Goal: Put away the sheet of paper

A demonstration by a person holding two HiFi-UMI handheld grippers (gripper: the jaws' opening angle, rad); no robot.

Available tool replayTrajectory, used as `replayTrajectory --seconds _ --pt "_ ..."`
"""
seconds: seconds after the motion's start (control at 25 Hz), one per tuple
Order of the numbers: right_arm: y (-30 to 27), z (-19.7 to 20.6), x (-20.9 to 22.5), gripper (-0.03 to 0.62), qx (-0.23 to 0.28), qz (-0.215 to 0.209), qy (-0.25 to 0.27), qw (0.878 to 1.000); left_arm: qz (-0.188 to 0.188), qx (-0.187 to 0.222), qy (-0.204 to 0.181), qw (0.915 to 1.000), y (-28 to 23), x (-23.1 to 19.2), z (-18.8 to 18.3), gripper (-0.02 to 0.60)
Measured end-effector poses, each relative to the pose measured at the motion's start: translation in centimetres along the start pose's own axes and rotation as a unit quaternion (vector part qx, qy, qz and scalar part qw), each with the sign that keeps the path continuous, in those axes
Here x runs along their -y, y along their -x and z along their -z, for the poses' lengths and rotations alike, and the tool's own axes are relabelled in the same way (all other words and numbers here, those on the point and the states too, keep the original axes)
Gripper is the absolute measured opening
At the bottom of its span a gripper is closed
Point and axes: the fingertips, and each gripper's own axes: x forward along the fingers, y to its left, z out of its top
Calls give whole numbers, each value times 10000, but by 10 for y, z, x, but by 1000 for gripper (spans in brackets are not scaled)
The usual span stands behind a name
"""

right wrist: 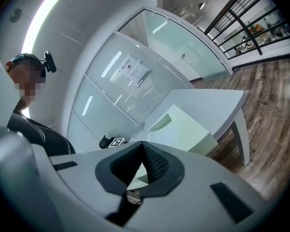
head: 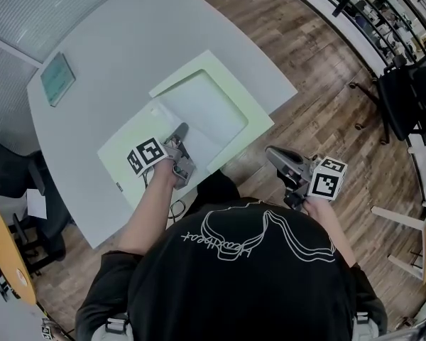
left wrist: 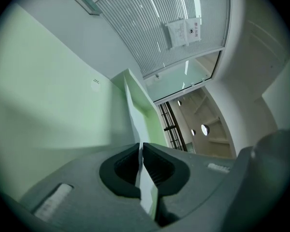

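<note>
A pale green folder [head: 137, 145] lies open on the white table [head: 121, 41], with a white sheet of paper [head: 209, 109] on it. My left gripper [head: 180, 131] is at the sheet's near left corner and is shut on its edge. In the left gripper view the thin sheet [left wrist: 133, 110] runs edge-on out of the left gripper [left wrist: 140, 147], its pads pressed on it. The right gripper [head: 271, 153] hangs off the table's near right edge, over the floor, shut and holding nothing. In the right gripper view the right gripper [right wrist: 144, 146] faces the folder [right wrist: 186, 127].
A small teal booklet [head: 57, 78] lies at the table's far left. A black chair [head: 405, 94] stands on the wooden floor to the right, and another chair [head: 11, 183] to the left. The table's near edge is close to the person's body.
</note>
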Motion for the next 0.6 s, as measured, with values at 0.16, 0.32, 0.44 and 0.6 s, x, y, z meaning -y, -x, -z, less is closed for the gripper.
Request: replayTrajectory --seconds 0.16,0.32,0.44,0.6 --pt "2 2 -4 9 30 -58 -18 10000 -198 -55 -164 9997 -9 3 4 12" --pt "2 2 -4 9 44 -24 65 10000 -379 -140 -344 9986 -21 6 8 14" --pt "3 5 -4 9 43 -30 27 10000 -500 -276 -557 9968 -26 8 13 69" --pt "7 6 -8 9 95 -103 27 9999 -746 -484 -973 9913 -27 9 21 166"
